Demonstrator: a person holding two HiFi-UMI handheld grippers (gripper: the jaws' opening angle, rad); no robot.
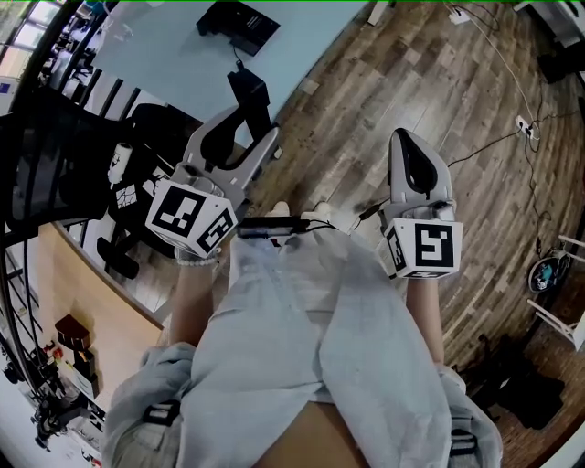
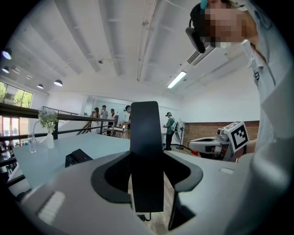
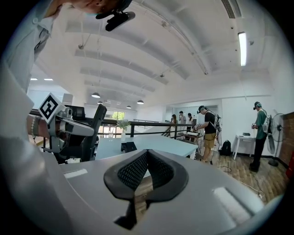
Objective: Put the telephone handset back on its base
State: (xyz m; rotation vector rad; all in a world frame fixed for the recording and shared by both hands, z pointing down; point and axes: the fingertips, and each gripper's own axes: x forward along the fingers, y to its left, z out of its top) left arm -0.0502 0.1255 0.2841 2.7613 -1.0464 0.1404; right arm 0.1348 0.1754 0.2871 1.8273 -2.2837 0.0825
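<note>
Fingers (image 2: 111, 177) of left gripper (image 2: 147, 183) pinch handset (image 2: 146, 147) upright between them, well apart from base (image 1: 239, 25) on table (image 1: 155, 57); right gripper (image 3: 146, 174) fingers pressed together, empty.

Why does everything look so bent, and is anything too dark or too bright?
Head view: the wide lens bows the table edge. Left gripper view: the handset reads as a flat black shape against the bright ceiling. Right gripper view: black corners, glare off the strip light.
</note>
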